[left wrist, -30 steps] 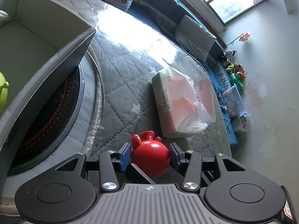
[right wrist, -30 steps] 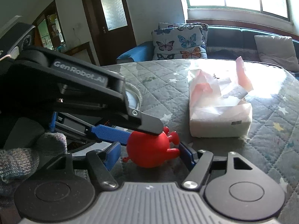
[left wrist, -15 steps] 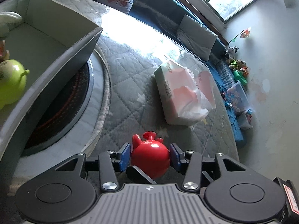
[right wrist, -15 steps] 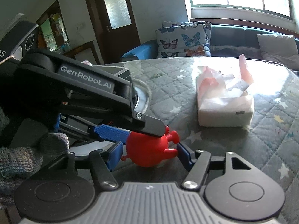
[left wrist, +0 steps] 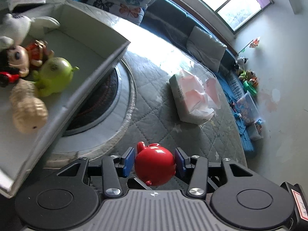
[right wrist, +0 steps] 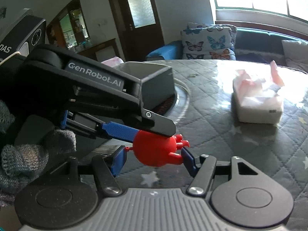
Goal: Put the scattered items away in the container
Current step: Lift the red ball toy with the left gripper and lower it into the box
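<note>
My left gripper (left wrist: 155, 160) is shut on a red pig toy (left wrist: 155, 166) and holds it above the quilted table, to the right of the grey container (left wrist: 92, 80). The container holds a green pig toy (left wrist: 55, 77), a doll (left wrist: 17, 59), a white plush (left wrist: 17, 27) and a beige toy (left wrist: 27, 107). In the right wrist view the left gripper (right wrist: 154, 134) grips the red pig (right wrist: 156, 152) from the left. My right gripper (right wrist: 152, 157) is open, with its blue pads on either side of the pig and apart from it.
A pack of tissues (left wrist: 192, 100) lies on the quilted table cover (left wrist: 154, 115) to the right; it also shows in the right wrist view (right wrist: 258, 105). A round recessed hob (left wrist: 107, 104) sits under the container. A sofa with butterfly cushions (left wrist: 127, 2) stands behind.
My left gripper has lifted the red pig higher and toward the container, so the container's inside and its toys have come into view. The right gripper stays open around the pig.
</note>
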The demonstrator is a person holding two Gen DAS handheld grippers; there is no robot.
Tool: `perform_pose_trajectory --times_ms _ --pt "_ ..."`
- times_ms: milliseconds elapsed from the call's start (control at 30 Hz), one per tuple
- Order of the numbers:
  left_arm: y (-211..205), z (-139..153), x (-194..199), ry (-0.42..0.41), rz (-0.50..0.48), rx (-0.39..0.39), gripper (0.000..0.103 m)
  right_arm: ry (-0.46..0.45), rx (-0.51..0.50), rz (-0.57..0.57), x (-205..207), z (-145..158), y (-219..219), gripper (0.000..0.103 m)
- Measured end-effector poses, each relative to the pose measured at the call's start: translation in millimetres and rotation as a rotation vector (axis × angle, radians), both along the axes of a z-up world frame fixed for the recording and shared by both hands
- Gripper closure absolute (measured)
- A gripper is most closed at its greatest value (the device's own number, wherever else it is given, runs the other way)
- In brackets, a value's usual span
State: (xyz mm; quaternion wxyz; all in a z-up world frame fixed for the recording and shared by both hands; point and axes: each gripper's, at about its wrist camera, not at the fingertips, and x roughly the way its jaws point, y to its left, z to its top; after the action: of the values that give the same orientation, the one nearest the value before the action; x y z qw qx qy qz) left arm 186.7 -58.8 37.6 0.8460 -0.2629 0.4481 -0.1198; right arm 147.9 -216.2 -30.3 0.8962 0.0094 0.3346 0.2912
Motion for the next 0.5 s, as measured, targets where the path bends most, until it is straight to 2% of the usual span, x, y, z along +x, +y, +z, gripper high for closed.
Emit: perform_pose_trajectory --times_ms 233,500 --pt "24 7 -21 -0.033 0.036 0.007 0.054 -0.027 -0.006 0.04 -16 8 23 0.049" --pt "48 16 -47 -0.063 0.065 0.001 0.054 -0.059 -0.017 0.074 -36 13 48 0.049"
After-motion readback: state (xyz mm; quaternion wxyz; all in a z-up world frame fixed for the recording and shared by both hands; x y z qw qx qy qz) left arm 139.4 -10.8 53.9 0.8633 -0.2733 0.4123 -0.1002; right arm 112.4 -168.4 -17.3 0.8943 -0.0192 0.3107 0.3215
